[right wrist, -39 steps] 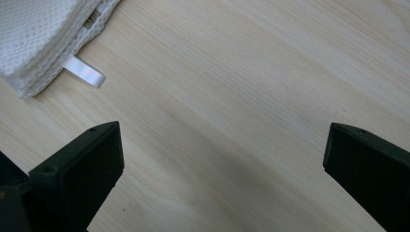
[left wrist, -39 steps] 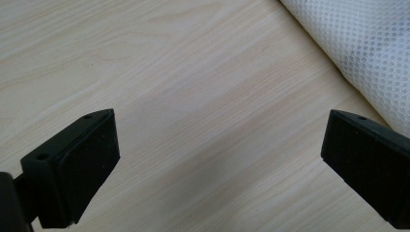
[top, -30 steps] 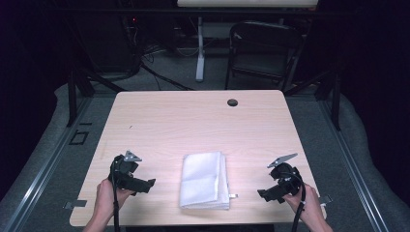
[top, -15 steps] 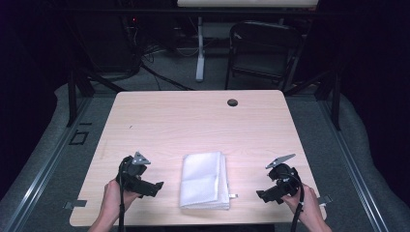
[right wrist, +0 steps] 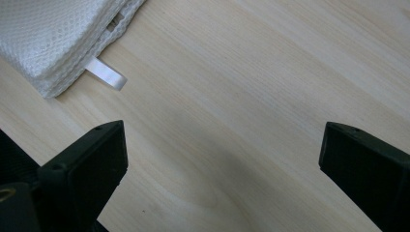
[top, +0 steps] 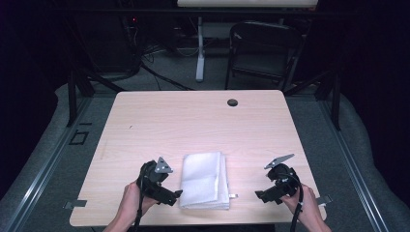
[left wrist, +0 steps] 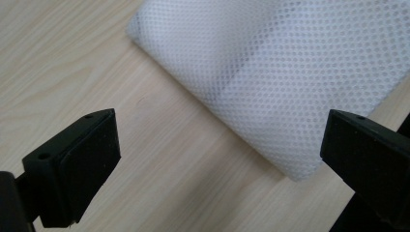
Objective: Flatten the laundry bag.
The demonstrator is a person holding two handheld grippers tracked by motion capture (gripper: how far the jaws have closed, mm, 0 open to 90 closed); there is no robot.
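Looking down at my setup from the high view: the folded white mesh cloth [top: 205, 180] is lying flat on the table [top: 193, 121], close to the near edge and roughly centred between my two hands. I'll use the cloth as my anchor for everything else.

My left hand-held gripper [top: 175, 194] sits just beside the cloth's left side, down by its near-left corner, tips almost at the fabric. In the left gripper view the jaws are spread wide apart with nothing between them except bare wood and that corner of the cloth [left wrist: 290, 72], which lies a little ahead of the jaws. You can see the honeycomb weave clearly, and the fabric is folded in a few layers.

My right hand-held gripper [top: 259, 195] is off to the right of the cloth, well apart from it, not touching anything. Jaws wide apart there too. In the right gripper view the cloth [right wrist: 53, 34] shows its stacked layered edge in the upper left, with a small white ribbon tab [right wrist: 105, 75] sticking out of that side onto the table. The tab [top: 233, 195] shows in the high view too, poking out near the cloth's near-right corner.

Far past the cloth, near the table's back edge, there's a small dark round grommet [top: 232, 102].
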